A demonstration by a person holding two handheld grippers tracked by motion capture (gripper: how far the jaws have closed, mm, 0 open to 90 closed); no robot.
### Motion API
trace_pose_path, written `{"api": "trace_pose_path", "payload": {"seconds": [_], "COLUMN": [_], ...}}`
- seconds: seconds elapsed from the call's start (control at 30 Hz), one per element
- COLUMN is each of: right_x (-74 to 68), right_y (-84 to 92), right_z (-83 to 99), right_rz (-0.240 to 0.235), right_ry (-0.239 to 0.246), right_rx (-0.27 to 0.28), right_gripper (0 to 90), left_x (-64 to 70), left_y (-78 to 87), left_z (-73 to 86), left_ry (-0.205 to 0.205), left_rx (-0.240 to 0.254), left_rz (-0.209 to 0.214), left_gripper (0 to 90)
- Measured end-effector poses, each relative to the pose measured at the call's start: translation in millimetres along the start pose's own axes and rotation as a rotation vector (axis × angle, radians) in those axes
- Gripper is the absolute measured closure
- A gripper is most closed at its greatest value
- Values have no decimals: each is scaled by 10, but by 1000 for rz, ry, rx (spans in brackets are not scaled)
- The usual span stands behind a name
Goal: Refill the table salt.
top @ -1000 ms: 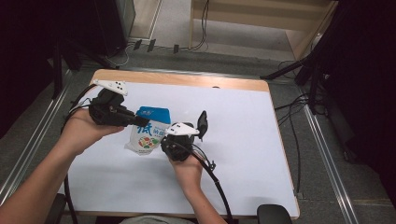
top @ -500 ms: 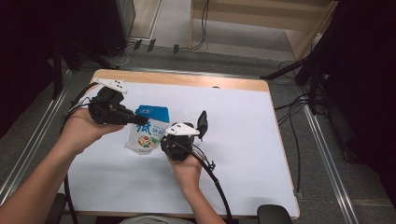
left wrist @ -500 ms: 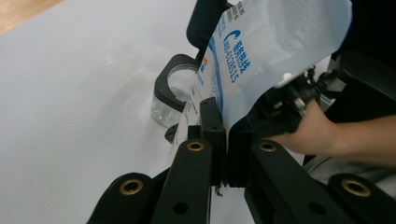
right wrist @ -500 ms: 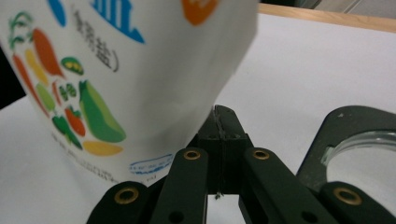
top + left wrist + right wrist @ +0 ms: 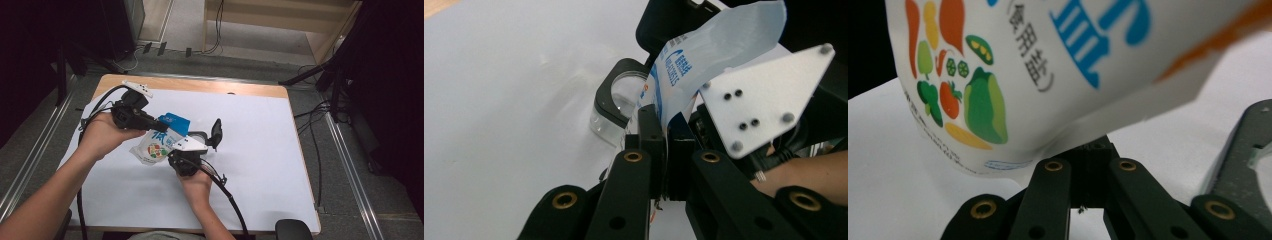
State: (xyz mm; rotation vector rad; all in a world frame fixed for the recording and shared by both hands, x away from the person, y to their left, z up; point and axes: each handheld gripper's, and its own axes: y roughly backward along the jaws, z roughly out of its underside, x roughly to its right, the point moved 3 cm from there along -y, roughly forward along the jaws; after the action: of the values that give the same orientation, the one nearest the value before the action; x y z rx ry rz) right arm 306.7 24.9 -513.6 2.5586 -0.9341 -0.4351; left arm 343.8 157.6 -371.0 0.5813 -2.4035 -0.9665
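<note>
Together the two tools carry a salt pouch [image 5: 159, 142] just above the tabletop [image 5: 260, 140], left of its middle. The left hand-held gripper [image 5: 159, 123] has its black jaws closed flat on the pouch's blue upper part, and in the left gripper view the thin film [image 5: 704, 55] rises out of the clamped jaws in a soft curve, slightly see-through at its edge. The right hand-held gripper [image 5: 175, 152] is closed on the pouch's lower edge; in the right gripper view the glossy white bag [image 5: 1048, 75] bulges over the jaws, printed with blue characters and coloured vegetables.

The pouch is a smooth, pillow-shaped plastic bag, plump below and flat at the blue end. Its long axis runs diagonally in the high view, blue end toward the table's far side and right, rounded white end toward the near left.

Beside the right hand-held gripper stands a small clear container [image 5: 200, 137] with a black square rim and a hinged black lid [image 5: 216, 132] raised upright. A matte white sheet covers the tabletop, with bare wood along the far edge.
</note>
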Motion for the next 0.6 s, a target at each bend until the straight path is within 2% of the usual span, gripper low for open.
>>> {"api": "trace_pose_path", "payload": {"seconds": [0.2,0.5,0.6], "right_x": [15,21,18], "right_y": [-41,-61,-80], "right_z": [13,7,12], "right_rz": [-7,-12,-17], "right_ry": [-10,-8,-4], "right_rx": [15,35,36], "right_gripper": [900,900,900], "left_x": [6,41,38], "left_y": [-85,-151,-173], "left_z": [-82,-171,-186], "left_ry": [6,18,18], "left_rx": [-20,-27,-26], "left_rz": [-21,-11,-22], "left_gripper": [900,900,900]}}
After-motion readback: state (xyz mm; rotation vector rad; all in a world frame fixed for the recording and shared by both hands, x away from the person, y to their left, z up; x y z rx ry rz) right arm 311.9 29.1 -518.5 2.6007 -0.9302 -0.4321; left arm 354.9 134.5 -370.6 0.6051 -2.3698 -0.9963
